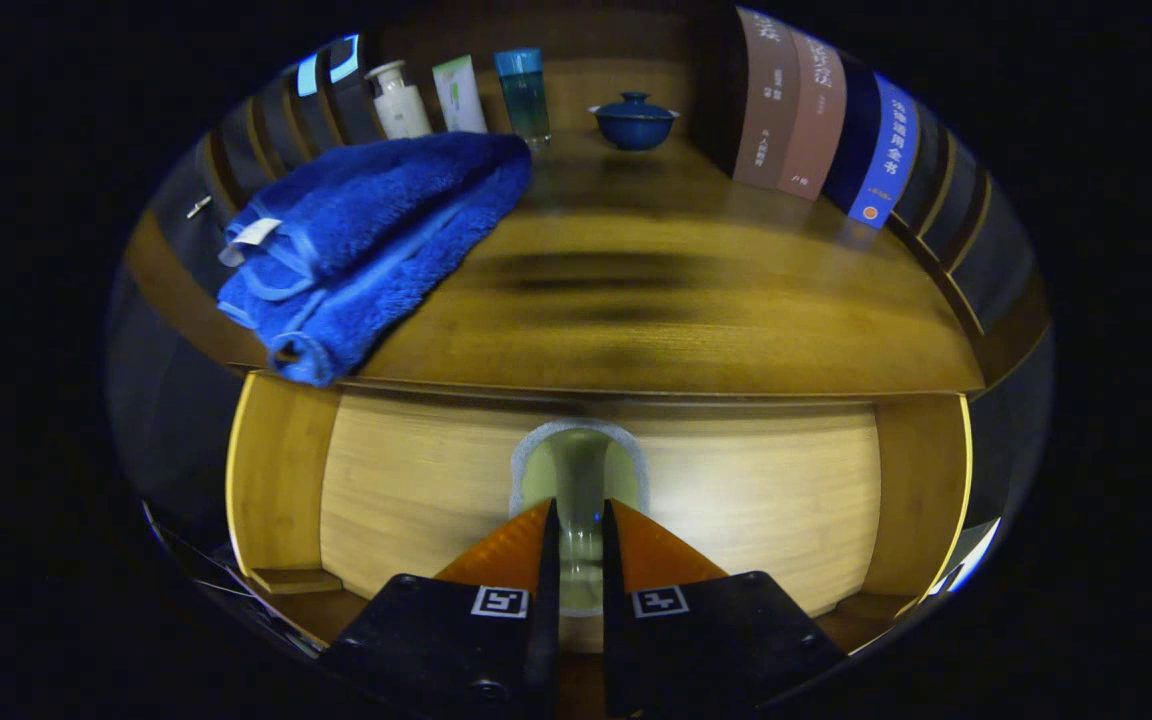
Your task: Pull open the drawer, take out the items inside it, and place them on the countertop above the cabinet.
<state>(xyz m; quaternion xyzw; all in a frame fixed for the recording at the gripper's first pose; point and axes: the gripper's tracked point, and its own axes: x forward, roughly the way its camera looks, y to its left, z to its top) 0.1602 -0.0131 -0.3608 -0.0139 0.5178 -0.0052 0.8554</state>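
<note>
Perhaps bamboo shelving (266,480), dimly lit.

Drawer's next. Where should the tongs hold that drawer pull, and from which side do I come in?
Grip the drawer pull on its narrow upright stem, coming straight on from the front. It stands out from the drawer front in the arched cutout, thin side to side, so the tongs fit either side of it. They sit there now, nearly closed on the stem; whether both press it is unclear.
</note>
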